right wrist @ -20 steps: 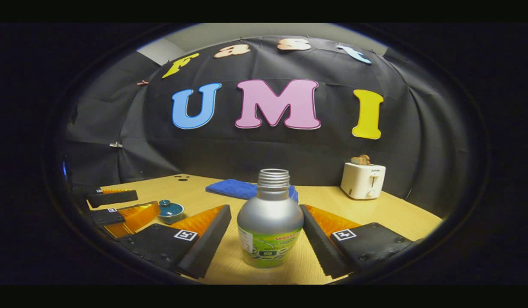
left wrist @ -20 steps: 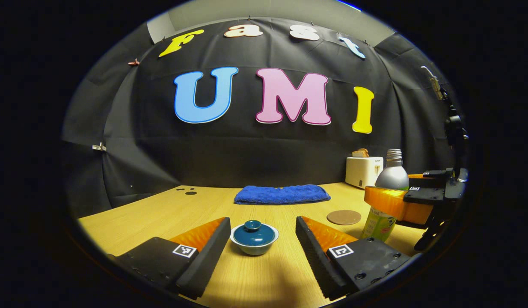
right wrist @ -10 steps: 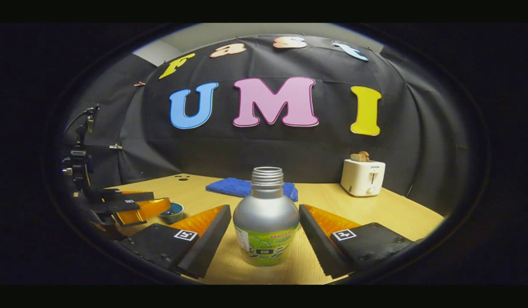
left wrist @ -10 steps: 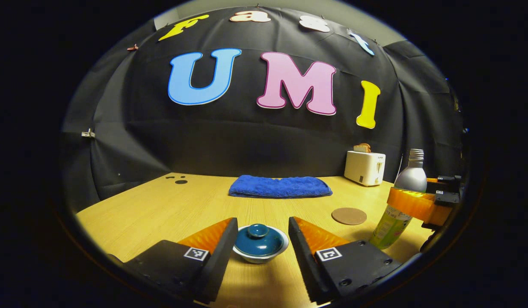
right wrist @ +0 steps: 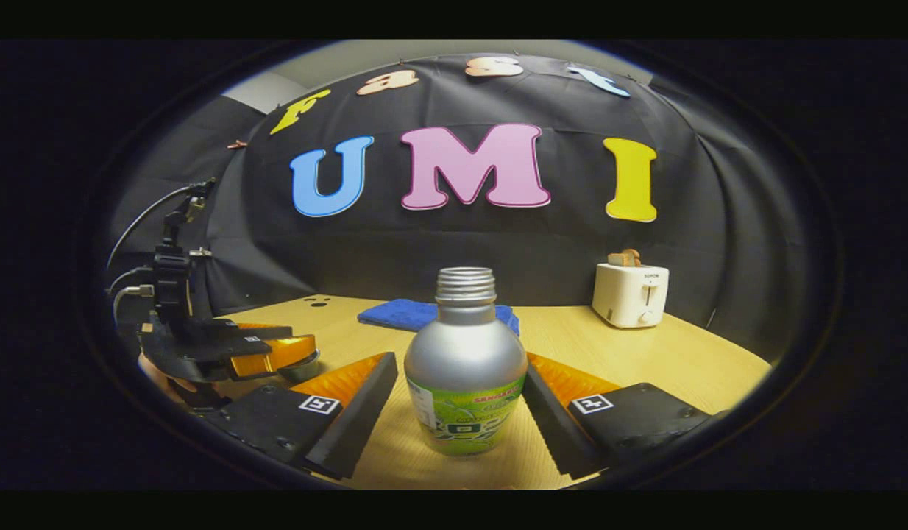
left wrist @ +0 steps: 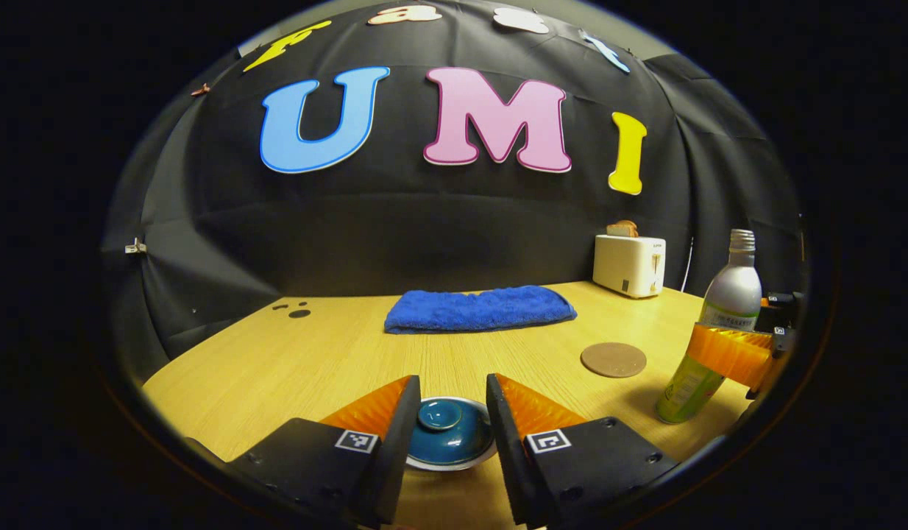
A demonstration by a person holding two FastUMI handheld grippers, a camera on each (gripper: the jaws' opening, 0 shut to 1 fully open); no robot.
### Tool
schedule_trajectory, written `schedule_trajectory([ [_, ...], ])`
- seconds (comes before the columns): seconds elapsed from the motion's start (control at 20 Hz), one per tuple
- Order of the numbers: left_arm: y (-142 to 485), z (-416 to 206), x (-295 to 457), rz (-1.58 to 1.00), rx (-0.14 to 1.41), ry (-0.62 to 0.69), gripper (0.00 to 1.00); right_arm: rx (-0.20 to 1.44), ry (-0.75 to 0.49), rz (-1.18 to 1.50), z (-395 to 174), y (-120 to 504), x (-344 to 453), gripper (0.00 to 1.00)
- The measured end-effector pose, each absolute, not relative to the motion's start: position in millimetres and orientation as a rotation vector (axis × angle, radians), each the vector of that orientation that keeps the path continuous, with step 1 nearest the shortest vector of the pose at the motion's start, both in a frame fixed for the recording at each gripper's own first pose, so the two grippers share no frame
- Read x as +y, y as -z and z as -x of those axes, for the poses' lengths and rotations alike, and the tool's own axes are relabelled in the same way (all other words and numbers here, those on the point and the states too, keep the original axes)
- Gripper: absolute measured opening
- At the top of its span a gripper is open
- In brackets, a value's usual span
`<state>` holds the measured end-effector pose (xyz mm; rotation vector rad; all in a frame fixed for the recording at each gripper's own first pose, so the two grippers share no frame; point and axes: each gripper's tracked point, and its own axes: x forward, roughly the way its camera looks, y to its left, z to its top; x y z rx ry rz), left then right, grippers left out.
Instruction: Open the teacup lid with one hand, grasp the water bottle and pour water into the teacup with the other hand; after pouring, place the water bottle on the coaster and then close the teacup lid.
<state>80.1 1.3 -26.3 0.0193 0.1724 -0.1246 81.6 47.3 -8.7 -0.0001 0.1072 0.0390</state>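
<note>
Wooden tabletop [left wrist: 292, 361] spreads ahead in the left gripper view: my left gripper [left wrist: 445, 419] has dropped since a second ago, its fingers apart and now straddling the lidded teacup [left wrist: 448, 434], so lifting the lid comes next; the coaster [left wrist: 613, 359] lies bare. In the right gripper view, my right gripper [right wrist: 461, 405] stands apart around the upright water bottle [right wrist: 464, 368], one finger nearly touching, not yet clamped.

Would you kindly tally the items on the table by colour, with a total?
Blue: 2, the towel and the teacup lid
White: 1, the toaster
Brown: 1, the coaster
Silver with a green label: 1, the water bottle
Total: 5
</note>
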Motion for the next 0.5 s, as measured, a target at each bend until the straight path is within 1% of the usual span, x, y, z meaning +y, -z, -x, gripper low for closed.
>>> schedule_trajectory([
  [0.1, 26.8, -85.4, 5.4, -0.024, 0.171, 0.111, 0.58, 0.111, -0.042, -0.004, -82.0, 10.4, 47.7, 0.99],
  [0.15, 27.5, -87.2, 8.7, -0.029, 0.174, 0.102, 0.54, 0.112, -0.044, -0.004, -82.5, 10.7, 48.1, 0.99],
  [0.2, 29.4, -86.1, 8.7, -0.026, 0.184, 0.102, 0.42, 0.113, -0.043, -0.004, -82.8, 11.2, 47.6, 0.99],
  [0.5, 31.8, -89.6, 8.6, -0.030, 0.189, 0.092, 0.34, 0.134, -0.048, -0.008, -84.3, 18.8, 48.3, 0.99],
])
